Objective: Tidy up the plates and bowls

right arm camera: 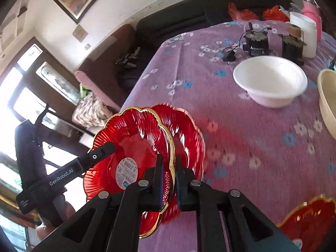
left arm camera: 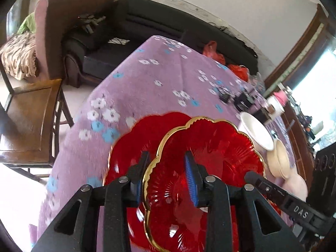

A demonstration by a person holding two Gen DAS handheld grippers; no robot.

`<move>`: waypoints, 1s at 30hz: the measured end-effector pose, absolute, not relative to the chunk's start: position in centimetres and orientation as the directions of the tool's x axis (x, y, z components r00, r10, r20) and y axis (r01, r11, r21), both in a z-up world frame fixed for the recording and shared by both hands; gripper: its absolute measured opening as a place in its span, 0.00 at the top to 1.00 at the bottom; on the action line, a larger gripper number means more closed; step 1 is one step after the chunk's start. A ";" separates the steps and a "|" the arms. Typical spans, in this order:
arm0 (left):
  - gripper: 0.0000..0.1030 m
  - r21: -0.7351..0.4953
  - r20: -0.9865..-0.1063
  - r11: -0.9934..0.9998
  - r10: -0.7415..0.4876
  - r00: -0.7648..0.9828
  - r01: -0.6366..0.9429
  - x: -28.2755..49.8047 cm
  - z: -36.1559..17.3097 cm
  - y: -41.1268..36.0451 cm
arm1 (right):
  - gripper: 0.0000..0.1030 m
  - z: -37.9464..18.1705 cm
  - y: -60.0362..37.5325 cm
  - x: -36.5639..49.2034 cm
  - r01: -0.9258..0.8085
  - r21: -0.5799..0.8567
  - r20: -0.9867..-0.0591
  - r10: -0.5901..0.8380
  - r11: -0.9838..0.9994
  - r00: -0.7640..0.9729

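A red glass plate with a gold scalloped rim [left arm camera: 210,168] is held tilted on edge above a second red plate [left arm camera: 134,138] that lies on the purple flowered tablecloth [left arm camera: 147,84]. My left gripper [left arm camera: 167,168] is open, its jaws on either side of the held plate's rim. My right gripper [right arm camera: 170,163] is shut on the held plate's [right arm camera: 130,138] rim; its underside carries a white label. The second plate [right arm camera: 184,130] shows behind it. A third red plate [right arm camera: 310,220] lies at lower right. A white bowl [right arm camera: 271,79] and a cream bowl [right arm camera: 327,105] stand on the table.
Black boxes with cables [right arm camera: 256,42], a white cup [right arm camera: 304,33] and red bags [right arm camera: 243,12] sit at the table's far end. A dark sofa [left arm camera: 147,27] lies beyond the table. A wooden chair [left arm camera: 29,117] stands at its left side.
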State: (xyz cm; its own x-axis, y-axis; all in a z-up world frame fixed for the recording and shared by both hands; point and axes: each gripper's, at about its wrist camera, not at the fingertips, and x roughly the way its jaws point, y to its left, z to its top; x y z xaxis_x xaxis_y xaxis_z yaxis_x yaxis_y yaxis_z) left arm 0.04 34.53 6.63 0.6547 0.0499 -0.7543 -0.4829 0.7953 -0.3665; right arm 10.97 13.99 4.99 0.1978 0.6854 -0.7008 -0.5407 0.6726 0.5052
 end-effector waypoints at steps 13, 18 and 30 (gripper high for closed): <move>0.67 -0.240 -0.778 0.836 0.138 0.613 -0.493 0.4 4.2 34.1 | 0.86 2.5 15.9 11.3 -0.586 0.431 -0.729 0.648 0.686 0.223; 0.67 -0.217 -0.785 0.836 0.158 0.599 -0.505 0.3 3.9 34.1 | 0.86 2.2 16.1 10.8 -0.606 0.404 -0.732 0.640 0.685 0.235; 0.64 -0.210 -0.781 0.839 0.165 0.602 -0.503 0.4 3.7 33.7 | 0.83 2.0 16.2 9.7 -0.637 0.360 -0.716 0.640 0.682 0.280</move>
